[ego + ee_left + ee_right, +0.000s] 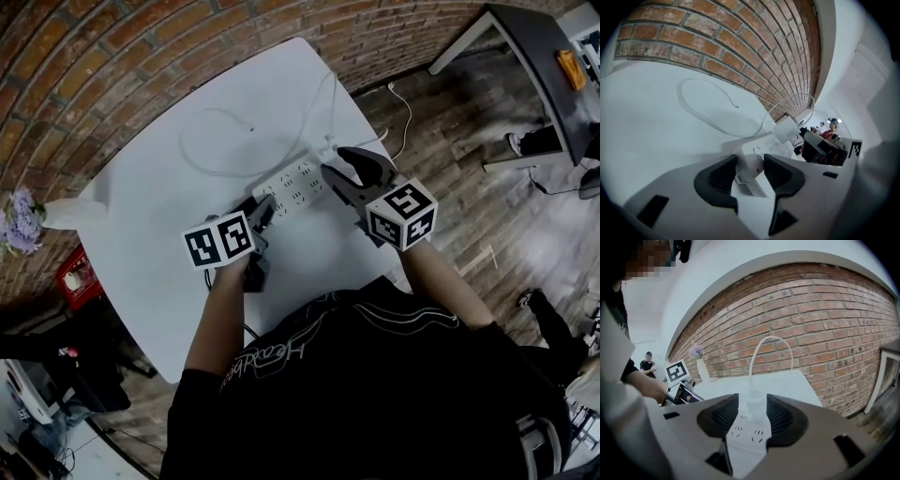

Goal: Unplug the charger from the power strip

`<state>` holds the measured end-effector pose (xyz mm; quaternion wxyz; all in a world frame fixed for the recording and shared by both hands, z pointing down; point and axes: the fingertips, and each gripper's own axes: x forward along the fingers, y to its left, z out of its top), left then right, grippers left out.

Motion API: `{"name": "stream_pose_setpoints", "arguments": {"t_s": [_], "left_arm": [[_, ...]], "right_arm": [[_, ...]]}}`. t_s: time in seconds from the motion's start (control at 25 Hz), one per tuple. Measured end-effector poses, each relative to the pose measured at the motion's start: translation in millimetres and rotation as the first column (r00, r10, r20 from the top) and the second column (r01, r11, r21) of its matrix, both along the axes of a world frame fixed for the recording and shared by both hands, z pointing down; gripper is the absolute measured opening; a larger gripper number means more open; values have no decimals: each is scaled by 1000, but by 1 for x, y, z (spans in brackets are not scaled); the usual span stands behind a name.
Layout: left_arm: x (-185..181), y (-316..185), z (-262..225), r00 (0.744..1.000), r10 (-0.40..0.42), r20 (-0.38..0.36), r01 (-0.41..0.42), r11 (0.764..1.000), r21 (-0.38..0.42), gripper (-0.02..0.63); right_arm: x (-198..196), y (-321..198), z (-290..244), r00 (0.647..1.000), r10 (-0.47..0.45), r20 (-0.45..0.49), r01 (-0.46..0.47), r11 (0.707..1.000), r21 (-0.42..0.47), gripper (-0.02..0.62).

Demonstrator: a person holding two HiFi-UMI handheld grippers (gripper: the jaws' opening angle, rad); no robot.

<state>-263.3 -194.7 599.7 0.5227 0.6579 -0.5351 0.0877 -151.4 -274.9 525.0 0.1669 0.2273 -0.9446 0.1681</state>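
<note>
On the white worktop, the charger sits plugged into the power strip at centre frame. It lies between the spread pads of the right claw, which do not press it. The left claw, also wide open, straddles the strip's other end.

This looks like a shared office or studio workspace. A bare brick wall runs along a white desk, and the floor is wooden planks. A second, dark desk on white legs stands well apart. A vase of purple flowers sits at the desk's corner, with a red crate below. Another person stands in the background.
</note>
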Motion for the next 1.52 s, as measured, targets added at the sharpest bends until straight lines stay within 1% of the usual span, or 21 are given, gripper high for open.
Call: {"name": "stream_pose_setpoints", "arguments": {"t_s": [0.16,0.28,0.4,0.44,0.72,0.88,1.08,1.52], "left_arm": [[-1,-1,1,1000,-1,4,1,1000,3,187],[-1,0,1,1000,-1,-4,1,1000,1,187],[-1,-1,1,1000,1,-17,-1,1000,4,187],[-1,-1,1,1000,3,-20,-3,1000,5,189],[0,-1,3,1000,0,-16,0,1000,1,189],[-1,-1,3,1000,1,-16,-1,1000,1,189],[-2,-1,2,1000,1,-14,-1,1000,4,189],[-2,0,2,1000,-10,-15,11,1000,7,189]], "right_arm": [[-16,-8,12,996,12,-85,-7,999,51,172],[-22,-14,23,991,44,-127,-36,998,59,172],[-25,-19,30,985,55,-166,-44,996,73,172],[-25,-21,32,981,62,-185,-47,995,88,140],[-27,-22,38,961,91,-261,-58,990,131,132],[-26,-24,40,958,108,-266,-77,989,123,126],[-25,-24,40,959,139,-247,-117,988,100,120],[-22,-25,39,972,133,-193,-130,991,26,118]]}}
